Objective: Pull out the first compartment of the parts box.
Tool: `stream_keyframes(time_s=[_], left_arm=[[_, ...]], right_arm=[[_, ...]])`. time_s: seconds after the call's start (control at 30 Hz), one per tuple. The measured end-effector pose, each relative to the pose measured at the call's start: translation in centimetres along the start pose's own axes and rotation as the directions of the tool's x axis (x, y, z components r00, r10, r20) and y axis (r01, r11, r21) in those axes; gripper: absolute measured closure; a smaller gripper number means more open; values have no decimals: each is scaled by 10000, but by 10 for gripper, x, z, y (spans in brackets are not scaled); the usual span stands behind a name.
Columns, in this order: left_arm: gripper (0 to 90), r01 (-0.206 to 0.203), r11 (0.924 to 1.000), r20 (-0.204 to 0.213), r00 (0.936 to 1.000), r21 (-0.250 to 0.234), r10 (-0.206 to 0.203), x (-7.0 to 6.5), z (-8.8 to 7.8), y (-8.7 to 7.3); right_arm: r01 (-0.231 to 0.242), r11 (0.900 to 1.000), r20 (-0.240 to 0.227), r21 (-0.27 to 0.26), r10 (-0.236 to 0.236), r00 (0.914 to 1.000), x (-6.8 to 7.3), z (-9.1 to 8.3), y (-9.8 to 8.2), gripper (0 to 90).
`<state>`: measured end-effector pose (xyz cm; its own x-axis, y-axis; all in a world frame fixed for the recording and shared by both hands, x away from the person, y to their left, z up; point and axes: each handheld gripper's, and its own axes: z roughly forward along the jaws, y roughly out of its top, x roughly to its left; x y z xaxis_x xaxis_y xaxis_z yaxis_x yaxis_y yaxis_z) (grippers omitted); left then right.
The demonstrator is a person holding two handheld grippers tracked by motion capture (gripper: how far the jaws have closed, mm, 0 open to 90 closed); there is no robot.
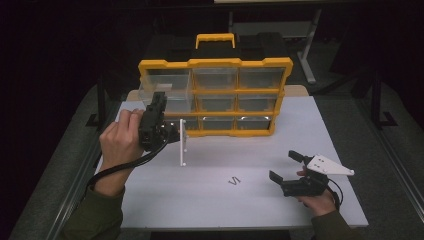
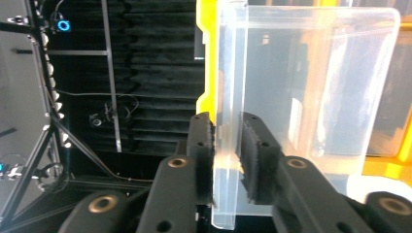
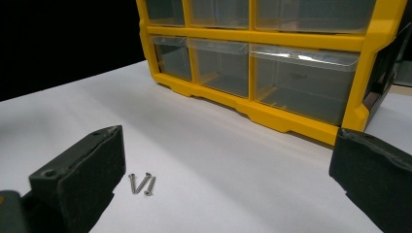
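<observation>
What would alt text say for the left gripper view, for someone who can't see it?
The left gripper pinches the front wall of a clear plastic drawer, pulled out of a yellow organizer. A dark room with metal stands lies behind.

The left gripper (image 1: pixel 172 134) covers part of the pulled-out clear drawer (image 1: pixel 165 90) in the high view, so the contact point is hidden there; in the left gripper view the drawer's lower edge is cut off; the screws (image 1: pixel 234 180) read as a small dark mark from above, their number untellable.
</observation>
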<state>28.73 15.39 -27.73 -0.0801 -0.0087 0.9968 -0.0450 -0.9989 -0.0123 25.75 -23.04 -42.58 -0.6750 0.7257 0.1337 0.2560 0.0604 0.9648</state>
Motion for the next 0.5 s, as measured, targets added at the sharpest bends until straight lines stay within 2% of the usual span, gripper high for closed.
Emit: stream_keyframes(time_s=[0.17, 0.23, 0.37, 0.5], left_arm=[[659, -32, 10000, -47, 10000, 39, 32, -1, -1, 0], [624, 119, 9999, -108, 9999, -44, -120, -3, -2, 0], [526, 83, 10000, -278, 9996, -2, -83, -6, -3, 1], [471, 158, 9999, -369, 9992, 8, -158, -10, -4, 2]], right_arm=[[-11, 10000, -10, -7, 11, 10000, 0, 0, 0, 0], [2, 10000, -7, 3, -2, 10000, 0, 0, 0, 0], [0, 10000, -8, 10, 0, 10000, 0, 0, 0, 0], [-10, 10000, 14, -19, 10, 10000, 0, 0, 0, 0]])
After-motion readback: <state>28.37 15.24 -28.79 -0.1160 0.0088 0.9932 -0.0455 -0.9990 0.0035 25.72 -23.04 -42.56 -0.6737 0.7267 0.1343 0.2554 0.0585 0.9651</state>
